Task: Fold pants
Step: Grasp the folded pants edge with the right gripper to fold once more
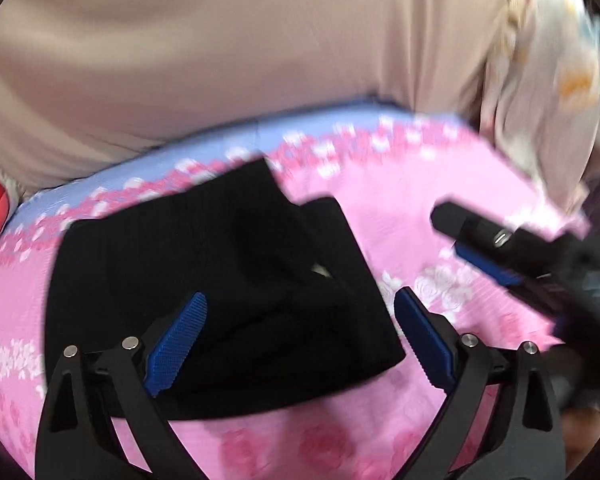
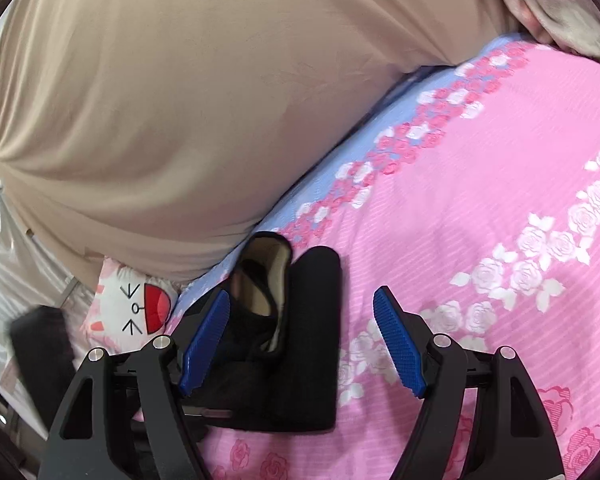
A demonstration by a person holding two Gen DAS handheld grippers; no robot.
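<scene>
The black pants [image 1: 220,280] lie folded in a compact bundle on the pink flowered bedsheet [image 1: 380,208]. My left gripper [image 1: 300,344] is open and empty, its blue pads on either side of the bundle's near right part. In the right wrist view the pants [image 2: 300,360] show as a thick folded stack with a pale lining at the waistband opening. My right gripper [image 2: 300,344] is open and empty over the stack's right edge. The right gripper also shows in the left wrist view [image 1: 480,248], blurred, to the right of the pants.
A large beige pillow [image 2: 180,100] lies along the far side of the bed. A white cushion with a cartoon face [image 2: 136,308] sits at the left. A pale patterned cloth [image 1: 540,80] hangs at the upper right. Pink sheet [image 2: 500,180] spreads to the right.
</scene>
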